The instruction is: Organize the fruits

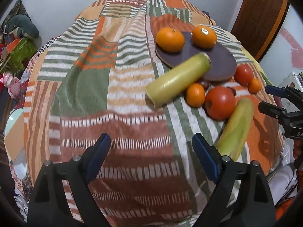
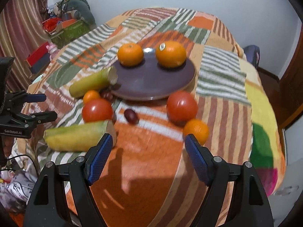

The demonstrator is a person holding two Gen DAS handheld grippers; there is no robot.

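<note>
A dark purple plate [image 2: 151, 81] [image 1: 221, 60] holds two large oranges [image 2: 130, 54] [image 2: 171, 54]. Around it on the striped cloth lie two yellow-green corn cobs [image 2: 92, 83] [image 2: 75, 136], two red tomatoes [image 2: 97, 110] [image 2: 181, 106], two small oranges [image 2: 91, 96] [image 2: 196, 130] and dark red grapes [image 2: 130, 115]. My right gripper [image 2: 146, 155] is open and empty, above the cloth in front of the fruit. My left gripper [image 1: 151, 155] is open and empty, left of the near corn cob [image 1: 236, 126].
The table's cloth [image 1: 113, 94] drops off at rounded edges. Boxes and clutter [image 2: 64, 28] sit on the floor at the far left. A wooden door [image 1: 261, 19] stands to the right. The right gripper also shows at the left wrist view's right edge [image 1: 274, 100].
</note>
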